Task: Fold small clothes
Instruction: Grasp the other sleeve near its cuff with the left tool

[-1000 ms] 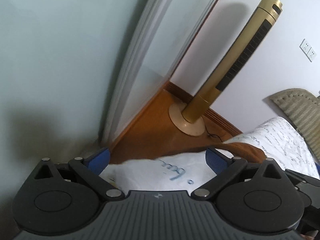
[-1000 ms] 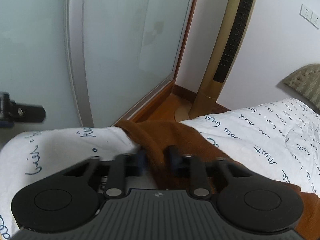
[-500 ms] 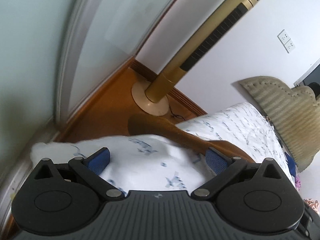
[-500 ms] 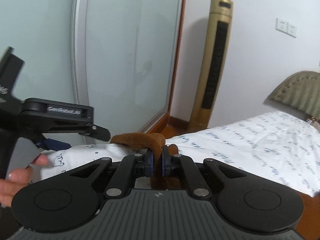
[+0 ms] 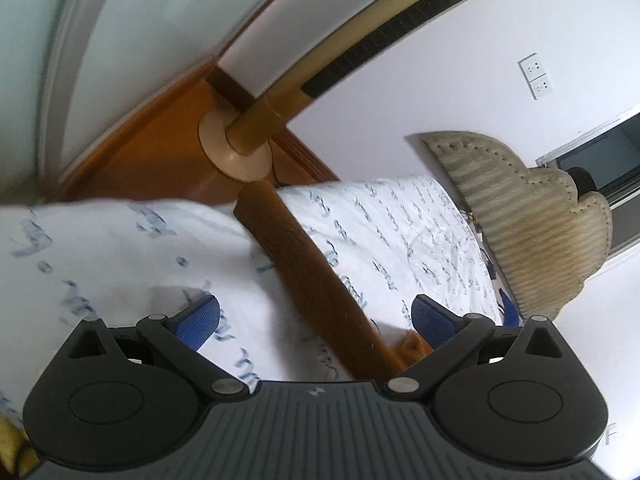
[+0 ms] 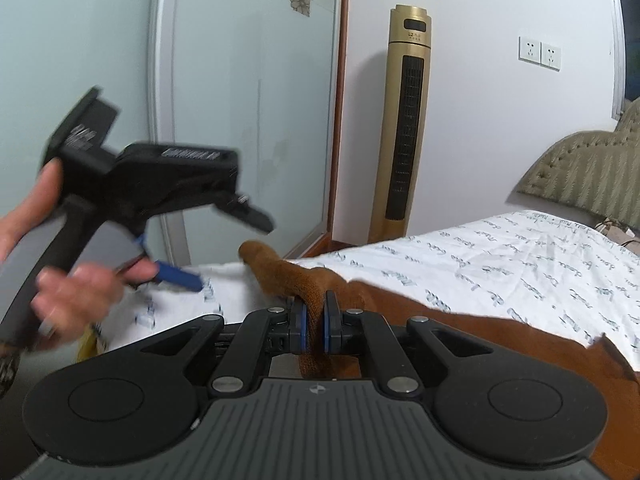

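A brown knit garment (image 6: 304, 280) lies on the bed's white sheet with blue script (image 6: 500, 256). My right gripper (image 6: 315, 320) is shut on a raised fold of it and holds that fold above the sheet. In the left wrist view the garment shows as a long brown band (image 5: 312, 280) running between my open left gripper's (image 5: 316, 312) blue fingertips (image 5: 200, 314), which hold nothing. The left gripper also shows, blurred, in the right wrist view (image 6: 176, 272), up and to the left of the garment, held by a hand.
A tall gold tower fan (image 6: 404, 128) stands on the wooden floor (image 5: 160, 152) beyond the bed's corner. A frosted glass sliding door (image 6: 248, 100) is at the left. A padded headboard (image 6: 588, 172) and wall sockets (image 6: 540, 52) are at the right.
My right gripper closed on the brown garment and lifted a fold of it. My left gripper swung right over the bed, staying open, and now looks down at the garment.
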Motion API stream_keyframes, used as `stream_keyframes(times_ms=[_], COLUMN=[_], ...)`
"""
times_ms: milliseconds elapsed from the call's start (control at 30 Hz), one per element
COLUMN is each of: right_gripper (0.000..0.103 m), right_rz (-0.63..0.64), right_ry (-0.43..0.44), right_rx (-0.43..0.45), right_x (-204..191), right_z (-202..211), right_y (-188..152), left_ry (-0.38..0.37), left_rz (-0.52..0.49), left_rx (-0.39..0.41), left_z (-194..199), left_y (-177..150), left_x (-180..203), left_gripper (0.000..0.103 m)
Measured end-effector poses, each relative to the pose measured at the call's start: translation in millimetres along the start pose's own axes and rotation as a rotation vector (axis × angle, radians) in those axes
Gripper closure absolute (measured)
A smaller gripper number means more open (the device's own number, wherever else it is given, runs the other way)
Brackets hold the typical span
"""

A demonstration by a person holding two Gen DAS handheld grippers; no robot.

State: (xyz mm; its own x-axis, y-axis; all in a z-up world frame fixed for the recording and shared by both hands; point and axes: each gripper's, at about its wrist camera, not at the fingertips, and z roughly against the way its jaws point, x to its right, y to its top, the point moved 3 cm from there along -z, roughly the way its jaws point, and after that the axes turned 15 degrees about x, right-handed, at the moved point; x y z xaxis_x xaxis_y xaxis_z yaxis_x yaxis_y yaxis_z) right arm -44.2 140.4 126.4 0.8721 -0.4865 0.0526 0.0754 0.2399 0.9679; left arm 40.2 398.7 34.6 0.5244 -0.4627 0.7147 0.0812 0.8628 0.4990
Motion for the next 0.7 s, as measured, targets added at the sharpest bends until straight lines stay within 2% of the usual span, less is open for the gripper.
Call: stream_keyframes(times_ms=[200,300,367,400,433,567,667,700], right_gripper=[0.093,0.090,0.066,0.061,0.057,0.057,0.057,0.057], right_rz=[0.116,0.108,0.102,0.088,0.070,-0.013,-0.087,-0.101], right_ry=[0.027,0.028,0.017,0.010,0.012,0.014,-0.018,-0.047], right_rx=[-0.040,-0.095,-0.109,-0.091,-0.068,-0.008,0.014,0.024], right_x=[-12.9,-14.4,-15.3,-14.8,-14.2,-2.8,13.1,18.6], right_z=[20.5,20.7,24.4,28.9,33.2,36.3,28.1,26.0], right_y=[-22.8,-36.0,-37.5,-33.8,-27.7,0.5,13.3,16.0], left_ry=[0.012,0.005,-0.002,-0.012,-0.030,-0.086,-0.143,-0.152], left_rz=[0.012,-0.001,-0.026,-0.026,-0.021,0.020,0.003,-0.011], left_rx=[-0.050,-0.055,-0.059,-0.059,-0.060,-0.076,-0.089,-0.093], left_z=[-12.3,-14.4,-16.0,-17.3,-18.6,-23.5,-24.1,-24.1], left_y=[-7.6,-12.4,-16.1,-17.3,-18.5,-22.7,-31.6,-35.5], left_x=[5.4,8.4,10.0,10.2,10.3,12.6,17.7,18.4], left_gripper=[0.000,0.001,0.001,0.001,0.001,0.004,0.020,0.033])
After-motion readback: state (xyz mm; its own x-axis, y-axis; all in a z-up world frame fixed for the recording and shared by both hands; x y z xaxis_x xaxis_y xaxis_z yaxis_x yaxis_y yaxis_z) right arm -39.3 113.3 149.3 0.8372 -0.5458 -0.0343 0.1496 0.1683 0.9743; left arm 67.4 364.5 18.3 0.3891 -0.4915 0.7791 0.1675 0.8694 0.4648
